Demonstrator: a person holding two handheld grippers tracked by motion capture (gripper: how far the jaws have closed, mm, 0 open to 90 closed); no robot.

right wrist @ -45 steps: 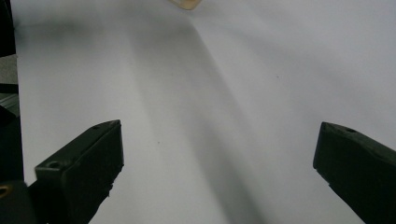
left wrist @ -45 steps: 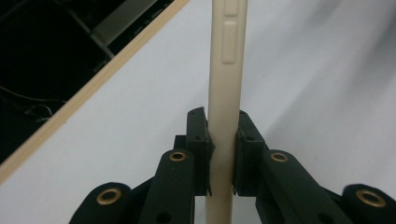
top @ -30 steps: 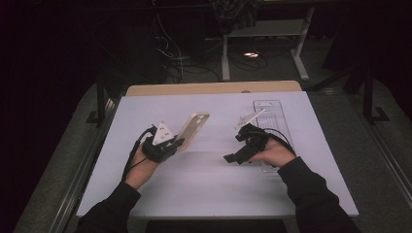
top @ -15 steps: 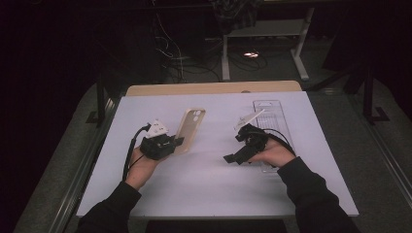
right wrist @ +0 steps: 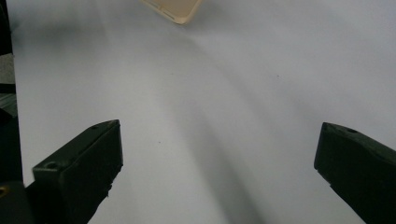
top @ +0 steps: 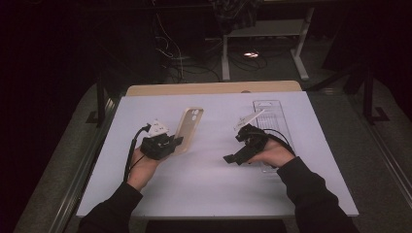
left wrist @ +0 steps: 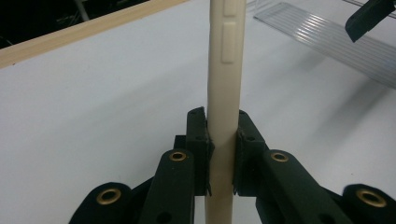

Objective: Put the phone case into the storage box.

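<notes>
A cream phone case (top: 188,127) with a camera cutout at its far end lies on the white table, left of centre. My left gripper (top: 171,144) is shut on the case's near edge. In the left gripper view the two jaws clamp the case's side wall (left wrist: 224,70), and its button bumps show above them. My right gripper (top: 232,158) rests right of centre, open and holding nothing. In the right gripper view its jaws stand wide apart over bare table, and a corner of the case (right wrist: 173,9) shows at the top.
A clear plastic packaging tray (top: 273,121) lies at the right, partly under the right hand, and shows as a ribbed sheet (left wrist: 327,39) in the left gripper view. The white sheet (top: 204,179) covers a wooden table (top: 214,88). Cables and a stand fill the dark floor behind.
The left gripper has lowered the phone case from a tilted, raised pose toward the table and drawn it slightly nearer. The right gripper has stayed where it was.
</notes>
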